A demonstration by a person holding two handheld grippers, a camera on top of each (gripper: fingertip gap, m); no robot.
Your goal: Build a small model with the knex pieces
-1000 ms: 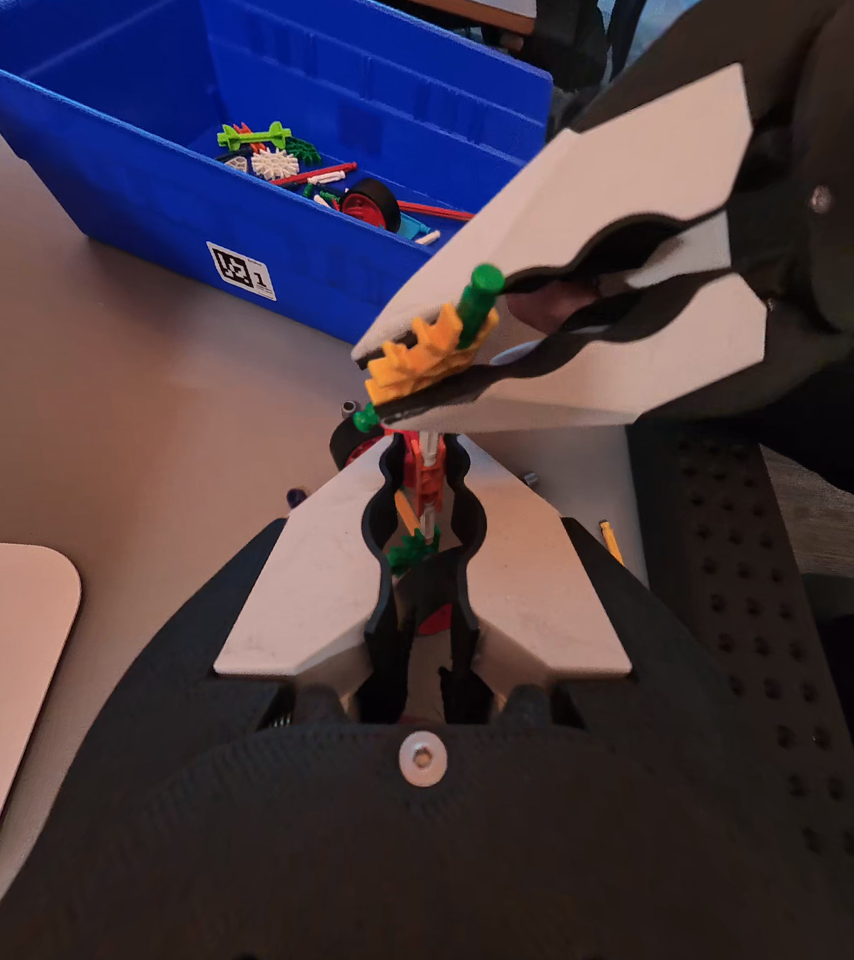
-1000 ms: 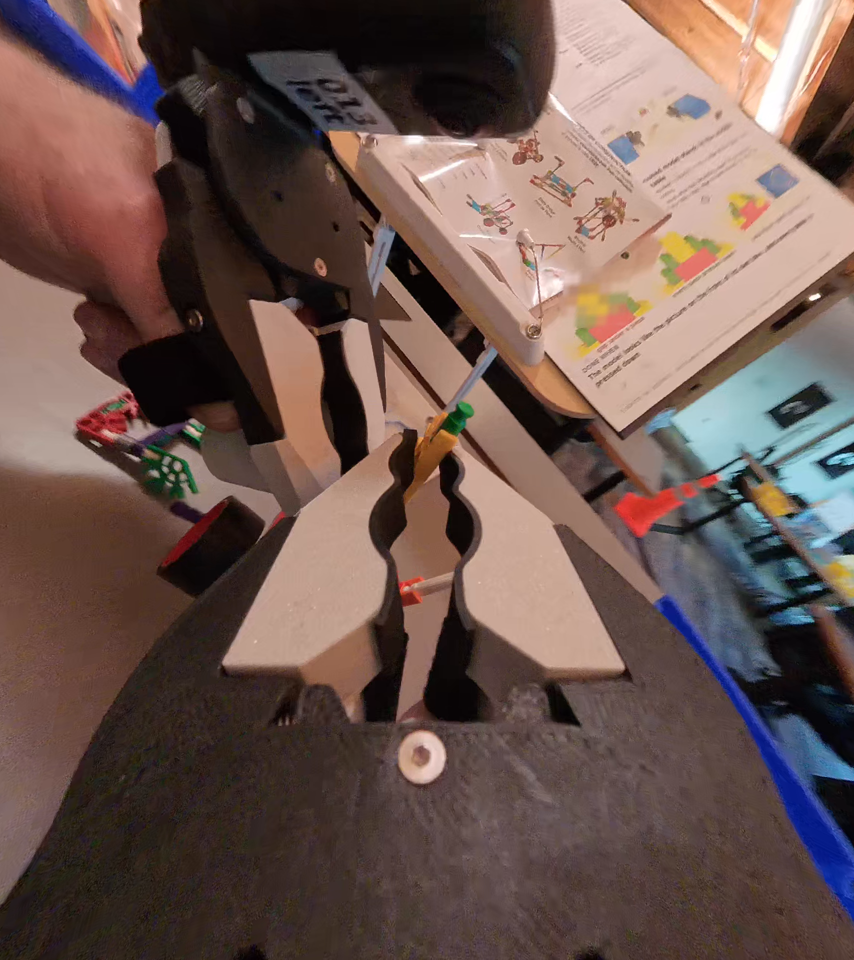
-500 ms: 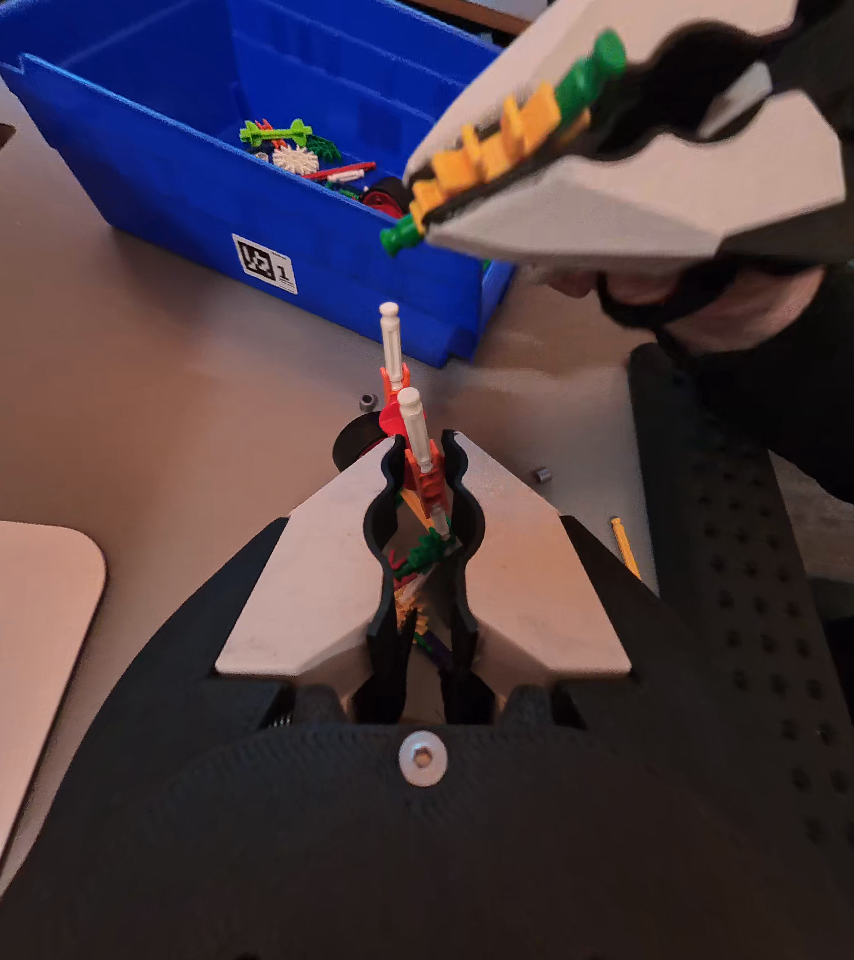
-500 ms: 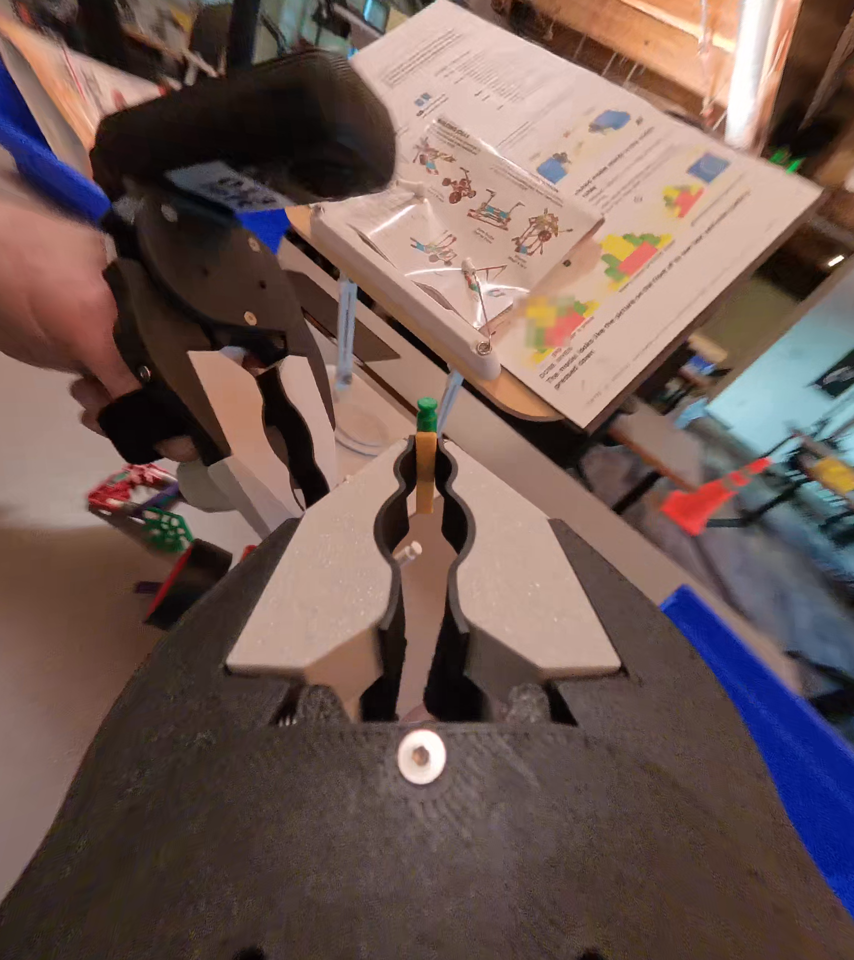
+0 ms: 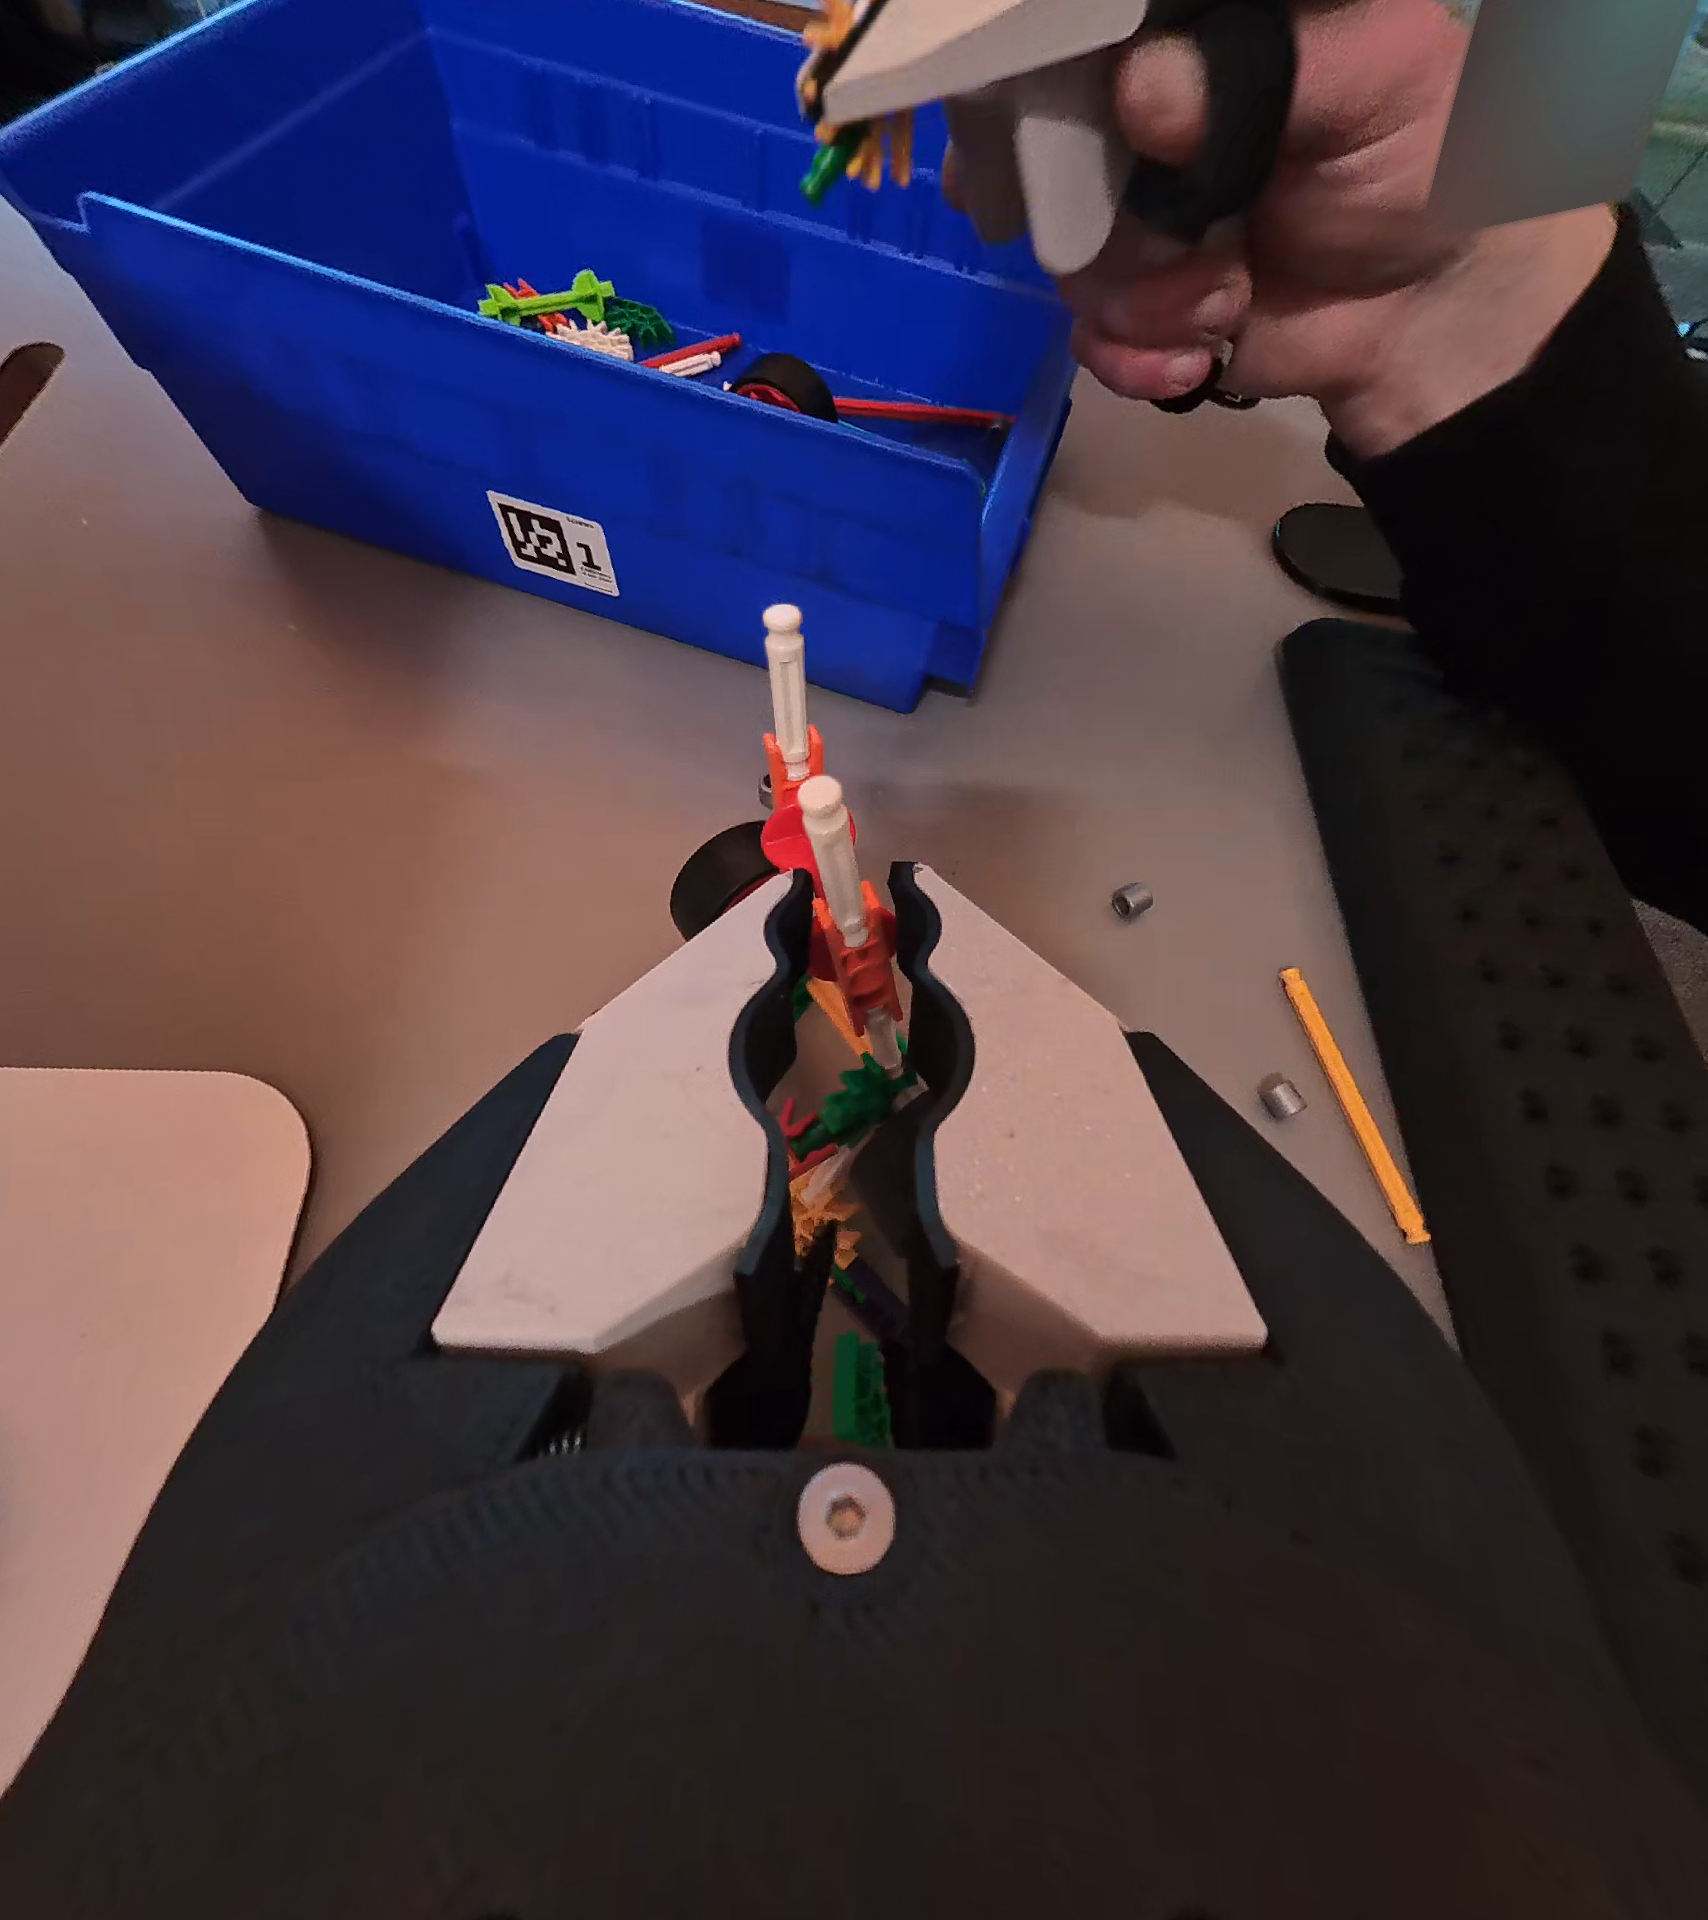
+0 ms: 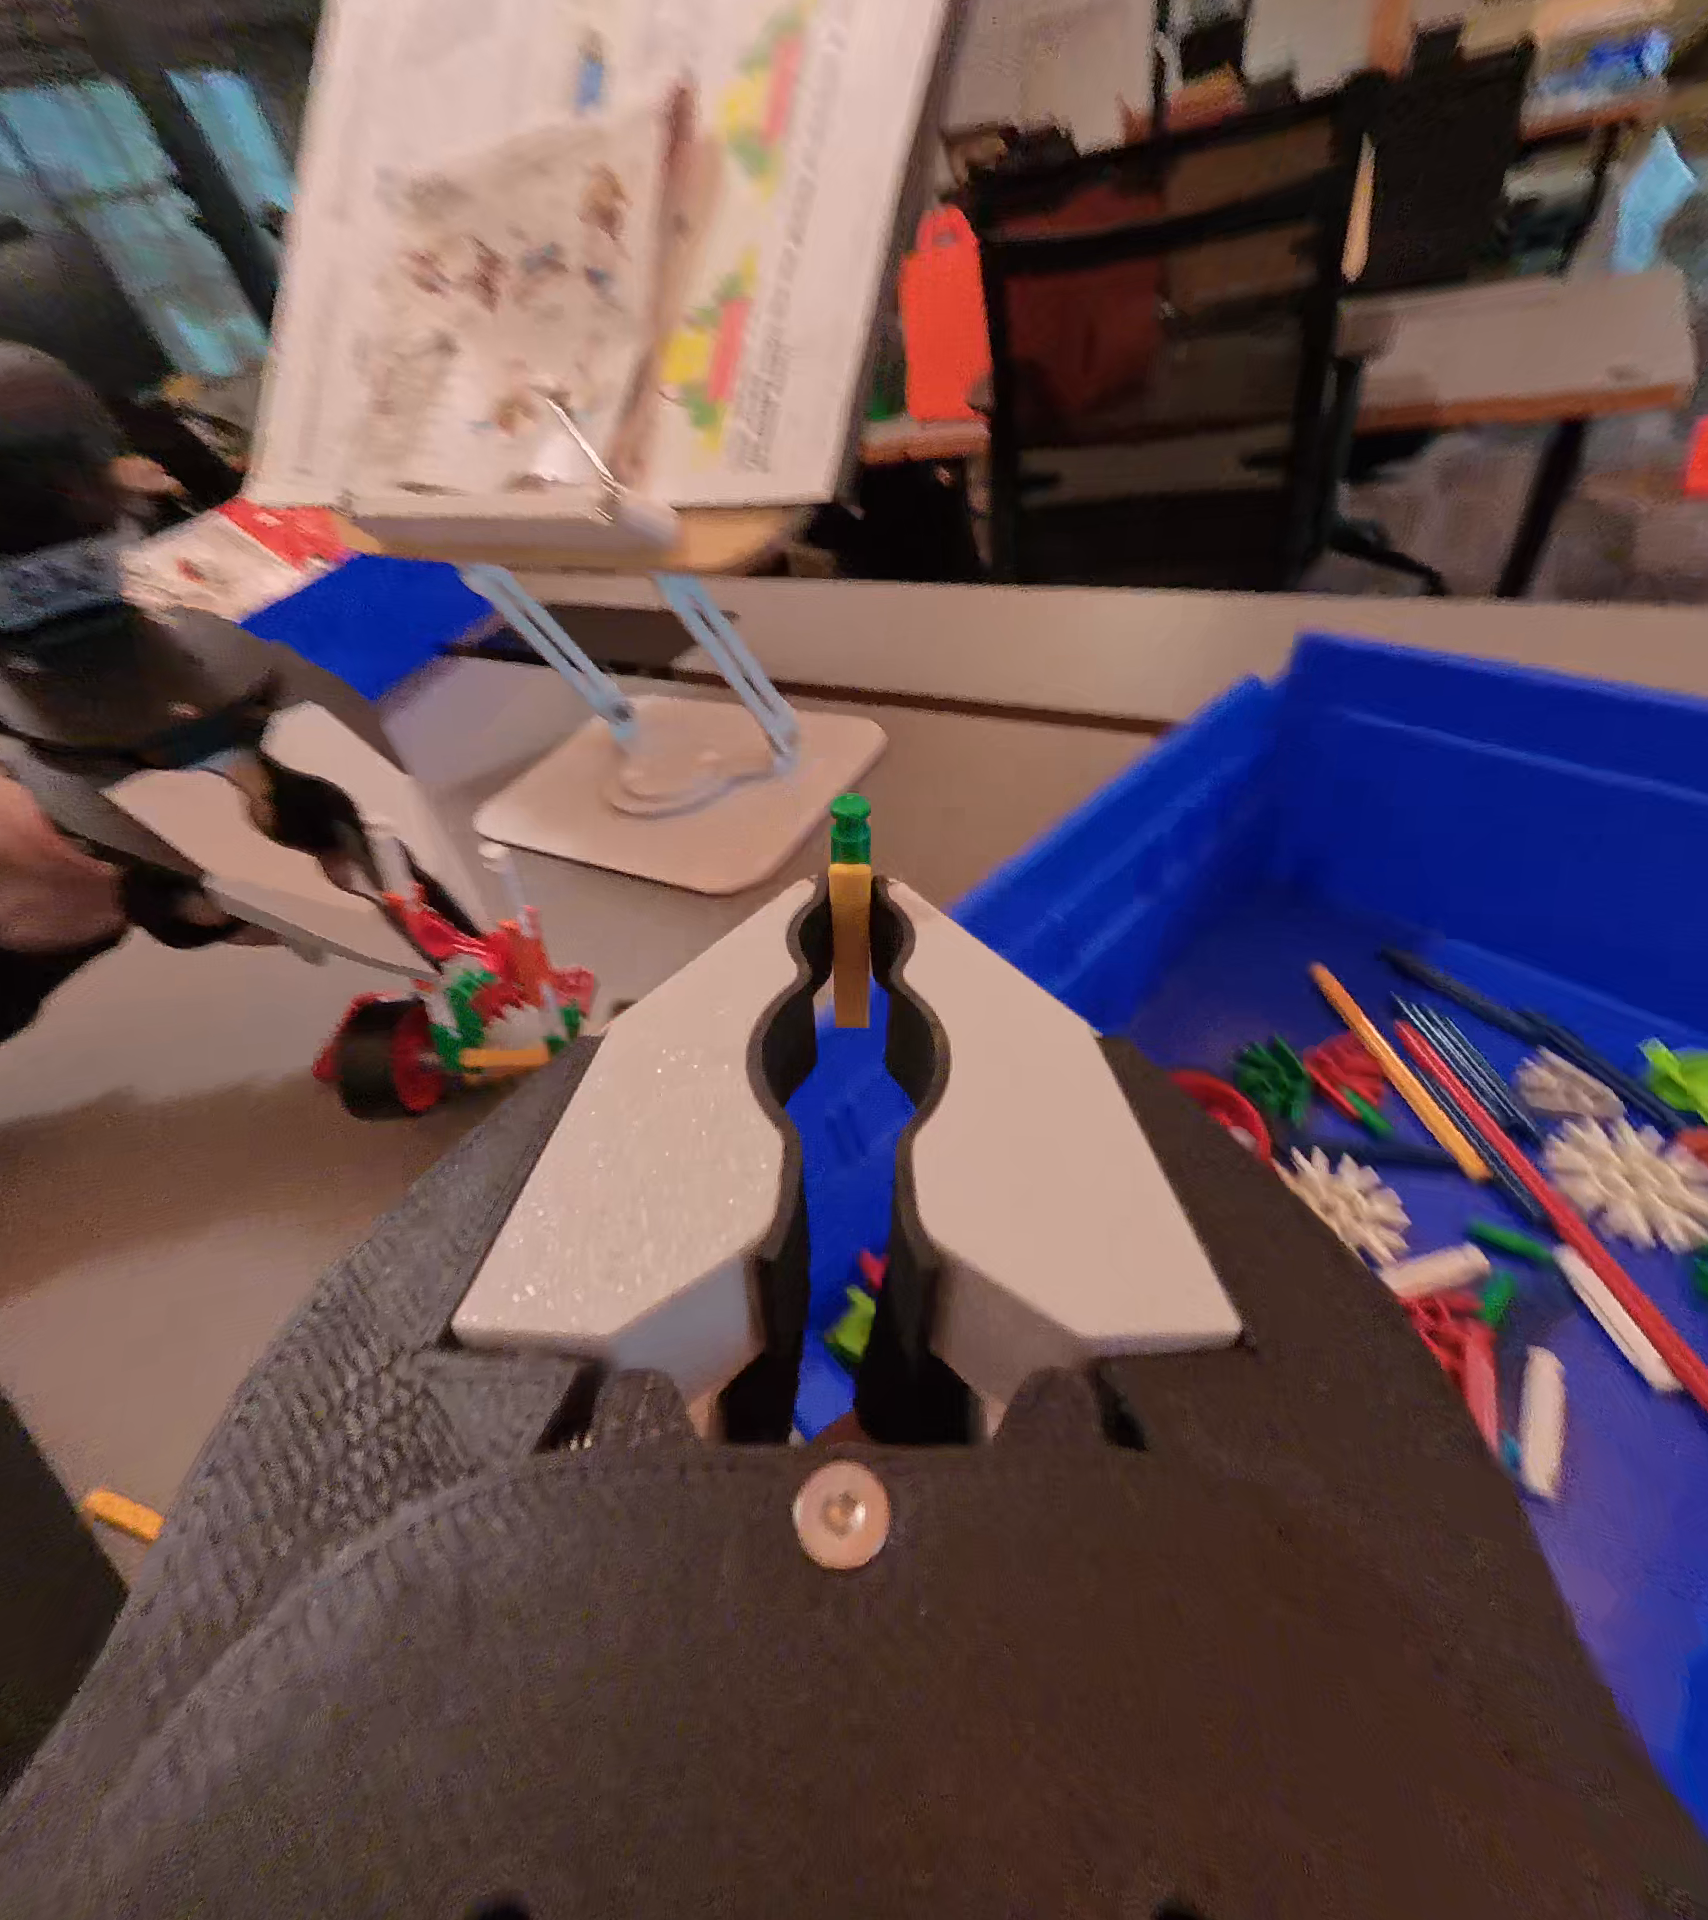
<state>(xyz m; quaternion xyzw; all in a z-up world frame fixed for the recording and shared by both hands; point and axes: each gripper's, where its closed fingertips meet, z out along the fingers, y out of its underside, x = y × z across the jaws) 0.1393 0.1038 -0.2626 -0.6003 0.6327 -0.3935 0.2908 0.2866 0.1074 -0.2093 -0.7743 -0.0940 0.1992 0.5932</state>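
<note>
While the left tool [image 5: 850, 914] is kept clamped on the toy model [image 5: 834, 935] over the worktop [image 5: 310, 831], the right tool [image 6: 850, 894] — closed on a yellow-and-green piece [image 6: 850, 935] — is best held level above the blue bin [image 6: 1452, 831].

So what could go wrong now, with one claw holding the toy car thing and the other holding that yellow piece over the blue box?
1. The right claw pinches the yellow piece only at its tips, so it might slip and fall into the blue box among the loose parts.
2. The left claw grips the toy car by its thin middle; it could twist or pop apart.
3. The white sticks poke up and could get knocked by the other claw.
</note>
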